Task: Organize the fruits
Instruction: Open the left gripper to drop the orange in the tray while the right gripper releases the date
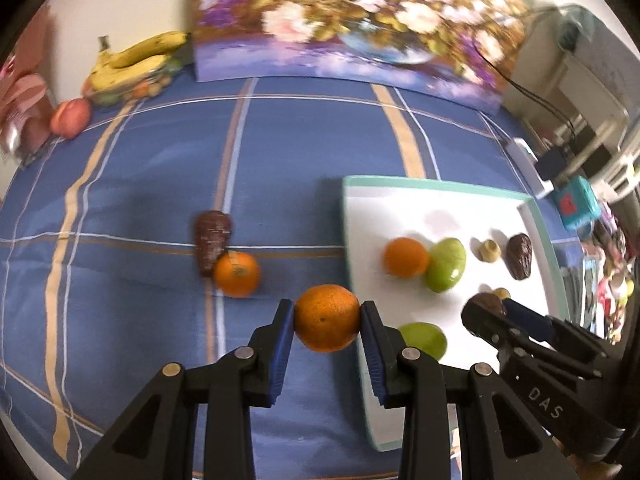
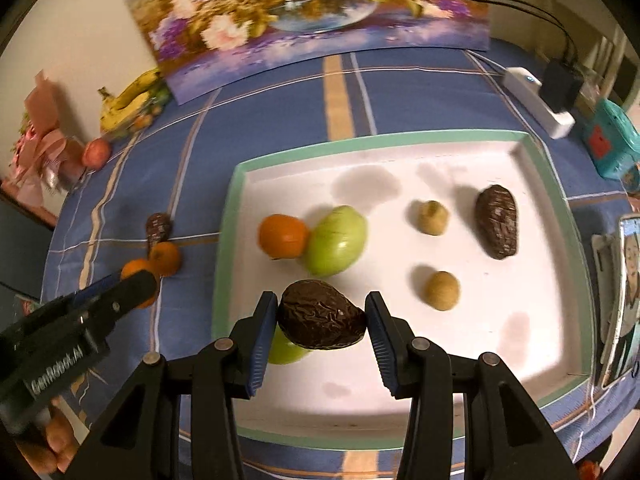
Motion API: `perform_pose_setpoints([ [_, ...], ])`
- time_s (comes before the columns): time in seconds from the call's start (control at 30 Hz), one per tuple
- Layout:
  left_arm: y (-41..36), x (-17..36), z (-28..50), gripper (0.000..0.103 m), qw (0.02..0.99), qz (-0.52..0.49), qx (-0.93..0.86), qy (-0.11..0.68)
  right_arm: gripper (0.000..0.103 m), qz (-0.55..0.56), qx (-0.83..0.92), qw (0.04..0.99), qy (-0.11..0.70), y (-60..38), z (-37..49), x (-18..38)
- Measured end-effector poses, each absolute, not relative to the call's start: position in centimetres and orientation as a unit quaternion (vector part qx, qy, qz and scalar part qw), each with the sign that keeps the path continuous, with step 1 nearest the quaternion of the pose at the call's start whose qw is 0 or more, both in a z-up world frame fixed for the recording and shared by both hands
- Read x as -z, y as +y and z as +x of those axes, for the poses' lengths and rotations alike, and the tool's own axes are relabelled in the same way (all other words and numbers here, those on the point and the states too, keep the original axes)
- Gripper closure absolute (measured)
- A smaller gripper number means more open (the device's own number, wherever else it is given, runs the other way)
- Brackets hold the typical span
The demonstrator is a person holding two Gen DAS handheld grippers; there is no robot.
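Desk (image 2: 280,92): covered by a blue checked cloth with tan and white stripes; a floral painting (image 2: 312,12) leans at the back.
Tray (image 2: 400,136): a white rectangular plastic tray with a mint-green rim, holding an orange, green fruits, two small tan fruits and a dark wrinkled fruit.
Left tool (image 1: 327,318): nearly closed, its blue ridged pads pinching a round orange with pebbled skin (image 1: 327,317) at its widest part, over the cloth just beside the tray's edge.
Right tool (image 2: 321,314): partly closed, gripping a dark brown wrinkled avocado-shaped fruit (image 2: 322,314) across its sides, above the tray's near half.
Handling: the orange looks firm and light — a mid-body grip suits it; the wrinkled fruit is likely softer, so squeeze gently.
Loose fruit: a second orange (image 1: 236,274) touches a dark fruit (image 1: 212,240) on the cloth.
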State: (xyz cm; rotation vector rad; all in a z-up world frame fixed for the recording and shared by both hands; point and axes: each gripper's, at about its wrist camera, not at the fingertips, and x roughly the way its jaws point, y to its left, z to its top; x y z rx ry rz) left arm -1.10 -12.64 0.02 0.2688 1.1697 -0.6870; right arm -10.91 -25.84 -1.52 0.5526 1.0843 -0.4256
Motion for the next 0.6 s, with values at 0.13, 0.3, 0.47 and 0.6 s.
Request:
perform_pose_setpoints([
  [0.13, -14.2, 0.6, -1.8, 0.067, 0.765, 0.139, 0.328, 0.536, 0.056, 0.264, 0.208, 0.793, 0.509, -26.6, -11.4, 1.9],
  [0.3, -16.2, 1.2, -2.1, 0.067, 0.759, 0.150, 0.344, 0.532, 0.056, 0.277, 0.208, 0.785, 0.514, -27.5, -11.6, 2.6],
  [0.47, -17.4, 2.0, -1.9, 0.067, 0.755, 0.151, 0.347, 0.536, 0.056, 0.274, 0.215, 0.776, 0.526, -28.3, -11.6, 3.4],
  [0.6, -17.8, 3.0, -1.7, 0.067, 0.749, 0.154, 0.340, 0.547, 0.056, 0.274, 0.220, 0.772, 0.530, -29.0, -11.7, 3.7],
])
